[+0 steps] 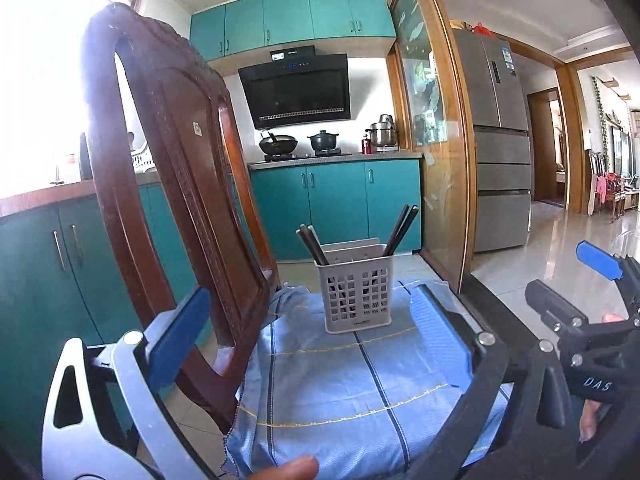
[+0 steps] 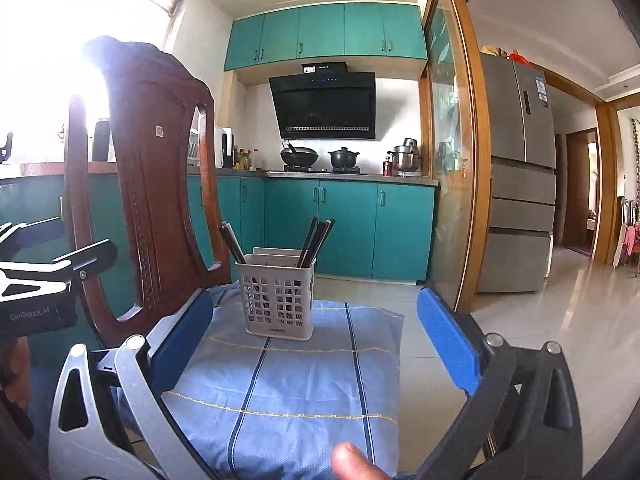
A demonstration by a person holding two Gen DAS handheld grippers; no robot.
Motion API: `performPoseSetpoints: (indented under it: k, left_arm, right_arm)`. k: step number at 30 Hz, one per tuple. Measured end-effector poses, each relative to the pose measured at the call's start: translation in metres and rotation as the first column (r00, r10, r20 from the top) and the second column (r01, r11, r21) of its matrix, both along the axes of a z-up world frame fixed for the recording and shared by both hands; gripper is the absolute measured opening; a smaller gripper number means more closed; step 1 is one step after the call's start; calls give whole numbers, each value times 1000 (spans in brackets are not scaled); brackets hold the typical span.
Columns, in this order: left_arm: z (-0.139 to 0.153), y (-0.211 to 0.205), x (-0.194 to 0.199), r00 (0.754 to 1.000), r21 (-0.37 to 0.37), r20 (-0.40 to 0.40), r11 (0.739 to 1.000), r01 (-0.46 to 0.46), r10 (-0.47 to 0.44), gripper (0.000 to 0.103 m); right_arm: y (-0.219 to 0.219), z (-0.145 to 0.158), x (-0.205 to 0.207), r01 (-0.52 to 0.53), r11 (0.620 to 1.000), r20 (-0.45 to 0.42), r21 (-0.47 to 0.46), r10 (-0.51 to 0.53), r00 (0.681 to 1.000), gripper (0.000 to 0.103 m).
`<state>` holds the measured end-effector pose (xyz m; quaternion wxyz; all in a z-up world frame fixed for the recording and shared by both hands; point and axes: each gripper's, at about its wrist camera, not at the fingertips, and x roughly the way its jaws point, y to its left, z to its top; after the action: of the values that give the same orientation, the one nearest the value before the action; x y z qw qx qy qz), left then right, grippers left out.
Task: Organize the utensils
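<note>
A grey slotted utensil holder (image 1: 357, 292) stands upright on a blue striped cloth (image 1: 344, 392). Dark chopsticks (image 1: 402, 229) lean out of it in two bunches, left and right. My left gripper (image 1: 312, 332) is open and empty, well short of the holder. In the right wrist view the holder (image 2: 278, 298) stands on the cloth (image 2: 296, 392) ahead of my right gripper (image 2: 316, 340), which is open and empty. The right gripper also shows at the right edge of the left wrist view (image 1: 592, 280).
A dark wooden chair back (image 1: 172, 184) rises just left of the cloth, also in the right wrist view (image 2: 160, 184). Teal kitchen cabinets (image 1: 336, 204), a stove with pots and a grey fridge (image 1: 500, 148) stand behind. Tiled floor lies to the right.
</note>
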<state>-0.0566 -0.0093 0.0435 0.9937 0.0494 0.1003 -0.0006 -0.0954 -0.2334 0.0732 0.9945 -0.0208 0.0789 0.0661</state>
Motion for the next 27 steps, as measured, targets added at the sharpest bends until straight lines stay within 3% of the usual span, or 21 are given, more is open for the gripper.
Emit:
performPoseSetpoints:
  k: [27]
  left_arm:
    - [-7,2,10,999,-38,-49,999,5,-7,99]
  right_arm:
    - [0,1,-4,8,1000,10,-7,-8,1000,100]
